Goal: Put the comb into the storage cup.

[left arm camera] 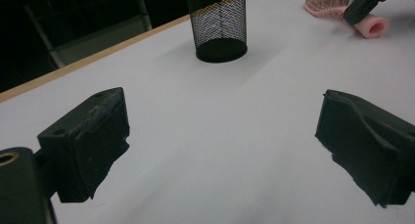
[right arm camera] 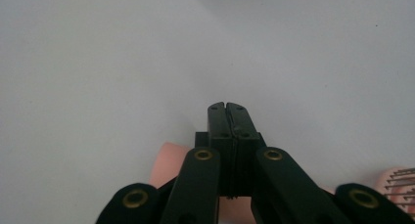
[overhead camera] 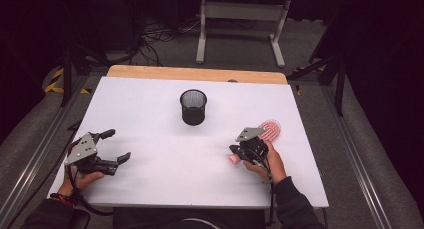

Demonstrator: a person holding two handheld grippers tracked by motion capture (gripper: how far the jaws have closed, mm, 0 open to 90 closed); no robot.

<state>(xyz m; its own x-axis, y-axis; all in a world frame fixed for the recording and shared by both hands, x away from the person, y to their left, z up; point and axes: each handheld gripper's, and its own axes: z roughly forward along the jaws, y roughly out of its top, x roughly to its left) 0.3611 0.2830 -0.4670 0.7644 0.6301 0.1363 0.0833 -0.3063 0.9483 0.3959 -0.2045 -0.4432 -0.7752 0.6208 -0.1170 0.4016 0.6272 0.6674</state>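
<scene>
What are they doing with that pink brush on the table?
A person sits at a white table with a gripper in each hand. The right gripper has its fingers shut together, right over the handle of a pink hairbrush that lies flat; whether it grips the handle I cannot tell. The left gripper rests near the table's left side, fingers wide open, holding nothing. A black mesh cup stands upright in the middle, farther back.

left gripper (overhead camera: 116,145): lower left of frame, jaws spread wide, held by left hand (overhead camera: 82,180) | right gripper (overhead camera: 233,149): lower right of centre, jaws pressed together, nothing between, right hand (overhead camera: 267,164) behind
</scene>
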